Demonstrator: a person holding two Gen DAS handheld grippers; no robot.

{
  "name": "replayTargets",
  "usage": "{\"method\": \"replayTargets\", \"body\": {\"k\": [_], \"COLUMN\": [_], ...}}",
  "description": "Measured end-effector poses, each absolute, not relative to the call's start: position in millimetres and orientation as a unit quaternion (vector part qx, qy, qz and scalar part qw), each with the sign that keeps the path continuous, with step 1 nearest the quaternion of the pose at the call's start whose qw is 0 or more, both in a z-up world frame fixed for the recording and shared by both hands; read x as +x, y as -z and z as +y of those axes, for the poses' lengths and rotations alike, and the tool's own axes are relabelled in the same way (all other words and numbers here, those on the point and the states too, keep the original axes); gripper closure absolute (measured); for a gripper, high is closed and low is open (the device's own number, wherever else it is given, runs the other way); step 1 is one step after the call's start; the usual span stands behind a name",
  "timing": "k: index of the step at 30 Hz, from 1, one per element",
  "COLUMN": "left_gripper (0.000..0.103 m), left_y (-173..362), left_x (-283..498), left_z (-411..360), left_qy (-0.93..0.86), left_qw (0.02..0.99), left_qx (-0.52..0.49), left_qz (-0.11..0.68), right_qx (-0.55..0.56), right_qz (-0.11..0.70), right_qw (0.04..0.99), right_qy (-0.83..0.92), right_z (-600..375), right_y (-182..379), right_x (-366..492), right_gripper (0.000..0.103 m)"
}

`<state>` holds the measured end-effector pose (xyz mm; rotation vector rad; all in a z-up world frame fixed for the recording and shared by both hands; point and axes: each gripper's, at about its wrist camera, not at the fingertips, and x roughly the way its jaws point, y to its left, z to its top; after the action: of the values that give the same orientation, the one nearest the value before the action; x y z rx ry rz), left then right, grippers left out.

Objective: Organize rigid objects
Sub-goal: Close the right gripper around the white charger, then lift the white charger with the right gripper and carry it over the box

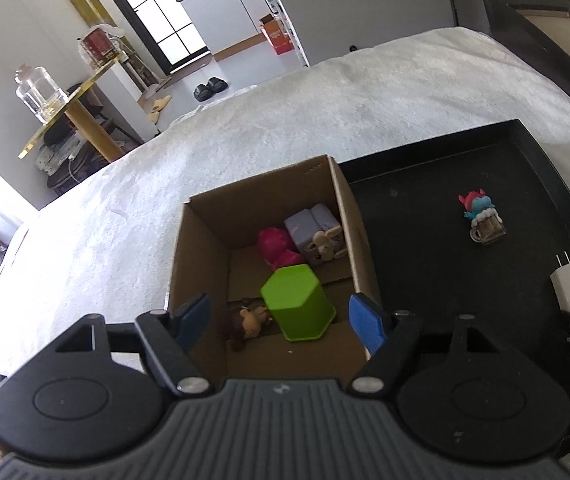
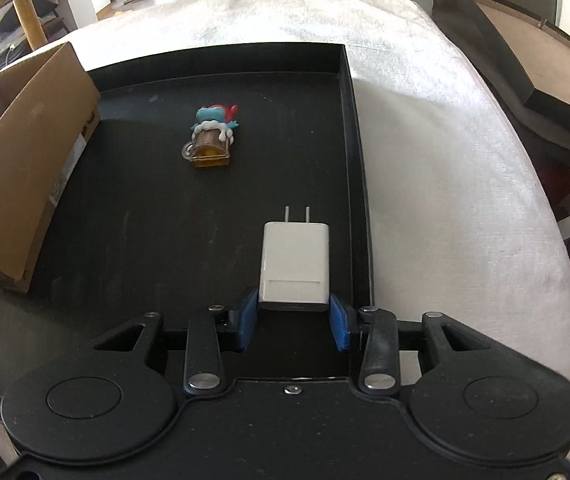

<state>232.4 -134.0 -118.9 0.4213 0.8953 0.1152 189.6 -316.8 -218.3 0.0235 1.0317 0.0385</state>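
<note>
My left gripper [image 1: 277,312] hangs open over an open cardboard box [image 1: 201,248], with nothing between its blue fingers. In the box lie a green hexagonal cup [image 1: 299,304] on its side, a small doll [image 1: 247,322], a pink toy [image 1: 275,246] and a lilac block with a bunny [image 1: 317,236]. My right gripper [image 2: 293,304] is shut on a white plug charger [image 2: 295,264], prongs pointing away, over the right side of a black tray [image 2: 145,220]. A small figure with a beer mug [image 2: 213,136] lies further back on the tray.
The tray and the cardboard box [image 2: 25,152] rest on a white fuzzy blanket [image 2: 445,140], box to the tray's left. A dark wooden box [image 2: 525,72] stands off to the right. A glass jar [image 1: 39,92] sits on a gold side table beyond the blanket.
</note>
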Motion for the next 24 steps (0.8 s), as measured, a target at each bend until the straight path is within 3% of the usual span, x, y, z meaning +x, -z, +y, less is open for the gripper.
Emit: {"method": "replayTargets", "body": {"k": [8,10,12,24], "left_gripper": [0.028,0.028,0.028,0.028], "left_y": [110,108,107,103], "left_x": [228,228,227,219], "left_z": [-128,-128,-126,-113], "left_qy": [-0.062,-0.062,-0.063,-0.063], "left_qw": [0.88,0.88,0.881,0.883], "left_qx": [0.206,0.204,0.2,0.178], "left_qz": [0.425,0.424,0.424,0.431], "right_qx": [-0.003,-0.004,-0.006,-0.002], "right_qz": [0.486,0.485,0.487,0.469], "right_qw": [0.874,0.874,0.873,0.883], "right_qy": [-0.016,-0.016,-0.014,-0.017], "right_z": [-308,-308,-309,-309], "right_y": [221,221,219,194], "right_x": [200,203,206,191], "right_gripper": [0.05,0.051,0.064,0.067]}}
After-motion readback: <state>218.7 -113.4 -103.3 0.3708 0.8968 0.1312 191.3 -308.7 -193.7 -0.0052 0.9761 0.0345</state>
